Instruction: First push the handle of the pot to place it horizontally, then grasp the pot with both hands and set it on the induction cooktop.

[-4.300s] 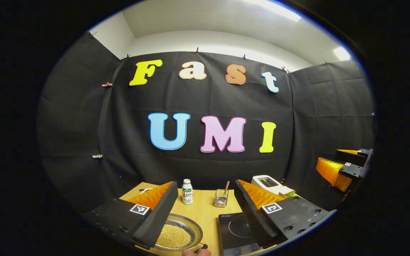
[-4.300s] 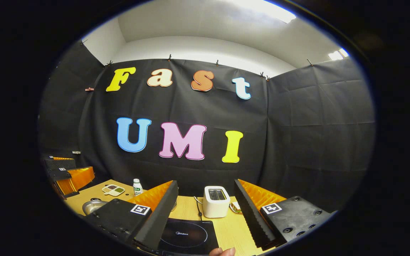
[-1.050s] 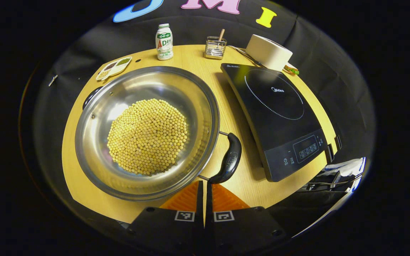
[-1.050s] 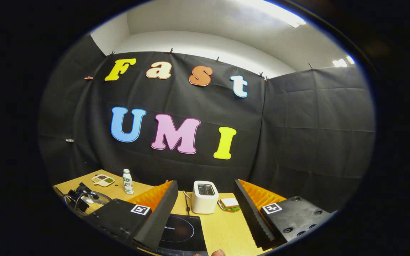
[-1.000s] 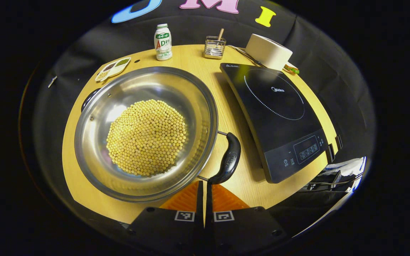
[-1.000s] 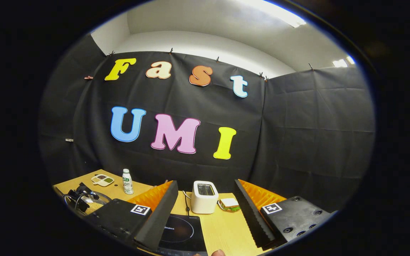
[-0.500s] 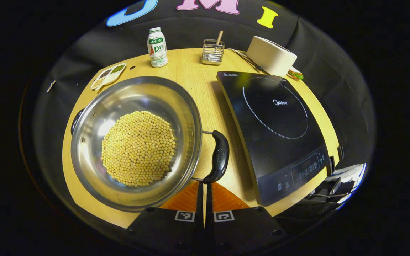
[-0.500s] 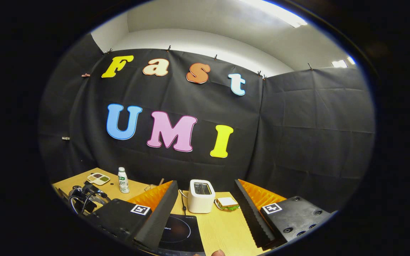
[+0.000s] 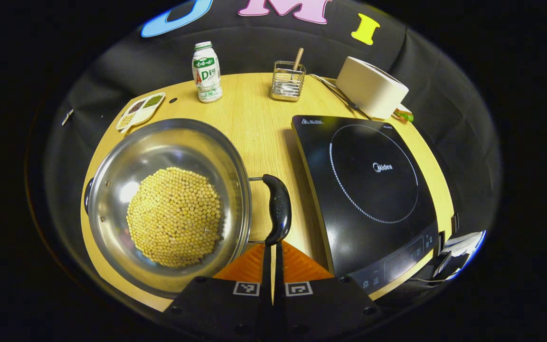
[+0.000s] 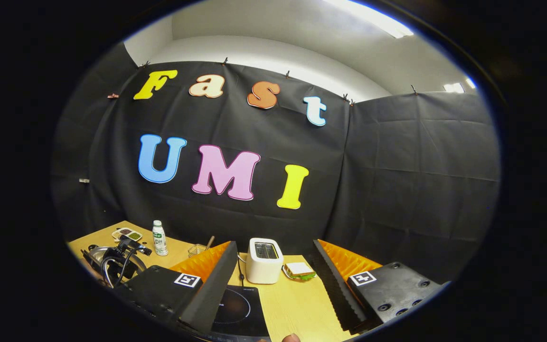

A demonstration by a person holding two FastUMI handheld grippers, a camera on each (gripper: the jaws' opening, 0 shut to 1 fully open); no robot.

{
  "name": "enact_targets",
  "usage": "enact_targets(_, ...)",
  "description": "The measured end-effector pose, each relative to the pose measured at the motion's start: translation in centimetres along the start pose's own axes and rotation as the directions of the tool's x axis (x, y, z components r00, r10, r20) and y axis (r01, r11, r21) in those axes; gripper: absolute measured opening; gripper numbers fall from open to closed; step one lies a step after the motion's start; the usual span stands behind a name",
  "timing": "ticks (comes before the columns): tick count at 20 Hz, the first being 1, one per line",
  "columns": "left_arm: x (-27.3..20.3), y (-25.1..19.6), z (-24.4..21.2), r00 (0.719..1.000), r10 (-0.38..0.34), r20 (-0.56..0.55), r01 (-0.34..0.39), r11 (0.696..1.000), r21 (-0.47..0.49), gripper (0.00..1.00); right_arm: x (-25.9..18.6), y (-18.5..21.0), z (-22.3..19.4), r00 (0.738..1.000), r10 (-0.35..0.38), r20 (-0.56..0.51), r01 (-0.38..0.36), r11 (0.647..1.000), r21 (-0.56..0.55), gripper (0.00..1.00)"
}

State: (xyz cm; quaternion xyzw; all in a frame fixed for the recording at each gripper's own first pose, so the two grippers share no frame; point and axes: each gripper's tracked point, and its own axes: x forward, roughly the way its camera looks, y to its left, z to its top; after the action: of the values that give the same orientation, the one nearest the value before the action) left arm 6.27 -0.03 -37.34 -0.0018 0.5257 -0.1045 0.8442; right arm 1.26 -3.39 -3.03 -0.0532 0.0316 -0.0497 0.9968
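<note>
Bottle [image 9: 206,71], wire holder [image 9: 287,81], toaster [image 9: 371,93] along the table's [image 9: 249,123] far edge — sandwich [image 10: 298,271] beside toaster.

I am holding my left tool [image 9: 272,247] tilted steeply downward, its two orange-faced fingers [image 9: 249,261] pressed flat together with only a thin seam between them, their tips reaching forward. My right tool [image 10: 273,278] is pointing level and forward, its fingers [image 10: 212,280] spread wide apart with nothing between them. A fingertip of my hand [image 10: 291,337] is peeking in at the bottom edge of the right gripper view.
</note>
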Motion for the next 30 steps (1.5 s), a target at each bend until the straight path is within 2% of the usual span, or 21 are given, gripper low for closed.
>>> enact_targets(6, 0.8, 0.4, 1.5, 1.000, 0.002, 0.020, -0.002, 1.000, -0.015, 0.05, 0.4, 0.5, -0.6, 1.000, 0.002, -0.026, -0.002, 1.000, -0.011, 0.98)
enact_targets(10, -0.9, 0.3, 1.5, 0.995, -0.019, 0.094, 0.022, 0.999, -0.025, 0.05, 0.7, 2.0, -0.7, 0.999, 0.039, -0.030, -0.039, 0.999, -0.010, 0.98)
enact_targets(14, -4.5, 0.4, 2.6, 0.972, -0.067, 0.227, 0.075, 0.997, -0.028, 0.05, 0.8, 4.7, -1.2, 0.994, 0.102, -0.038, -0.102, 0.995, 0.014, 0.98)
enact_targets(18, -8.6, 3.4, 4.5, 0.930, -0.043, 0.365, 0.054, 0.998, -0.022, 0.08, 0.8, 8.6, -1.9, 0.982, 0.182, -0.055, -0.179, 0.983, 0.047, 0.98)
enact_targets(20, -10.3, 5.2, 5.0, 0.910, -0.032, 0.414, 0.053, 0.998, -0.039, 0.20, 0.9, 11.1, -2.9, 0.968, 0.237, -0.086, -0.230, 0.969, 0.089, 0.98)
enact_targets(22, -11.7, 7.9, 5.2, 0.893, -0.003, 0.450, 0.037, 0.997, -0.066, 0.48, 1.1, 13.9, -4.0, 0.949, 0.294, -0.115, -0.278, 0.951, 0.135, 0.98)
enact_targets(23, -12.2, 9.7, 5.2, 0.885, 0.025, 0.465, 0.015, 0.997, -0.081, 0.55, 1.1, 15.3, -4.5, 0.937, 0.324, -0.127, -0.305, 0.940, 0.150, 0.98)
enact_targets(24, -12.5, 11.4, 4.9, 0.883, 0.054, 0.466, -0.012, 0.996, -0.092, 0.73, 1.1, 16.8, -5.3, 0.924, 0.354, -0.144, -0.332, 0.930, 0.160, 0.98)
enact_targets(25, -12.6, 13.3, 4.4, 0.884, 0.087, 0.459, -0.043, 0.994, -0.104, 0.85, 1.1, 18.2, -6.0, 0.911, 0.380, -0.160, -0.354, 0.920, 0.171, 0.98)
enact_targets(26, -12.8, 15.0, 3.9, 0.886, 0.115, 0.450, -0.070, 0.991, -0.116, 0.91, 1.3, 19.3, -6.5, 0.900, 0.401, -0.174, -0.370, 0.911, 0.185, 0.98)
enact_targets(27, -12.9, 16.4, 3.4, 0.889, 0.129, 0.439, -0.081, 0.989, -0.125, 0.87, 1.5, 20.4, -7.1, 0.889, 0.416, -0.190, -0.379, 0.903, 0.200, 0.98)
enact_targets(28, -13.0, 17.7, 2.9, 0.893, 0.136, 0.428, -0.087, 0.987, -0.132, 0.92, 1.7, 21.5, -7.9, 0.879, 0.430, -0.208, -0.387, 0.896, 0.215, 0.98)
enact_targets(30, -13.0, 20.5, 2.2, 0.895, 0.154, 0.419, -0.101, 0.984, -0.147, 0.92, 2.3, 23.8, -10.0, 0.853, 0.454, -0.258, -0.398, 0.885, 0.242, 0.98)
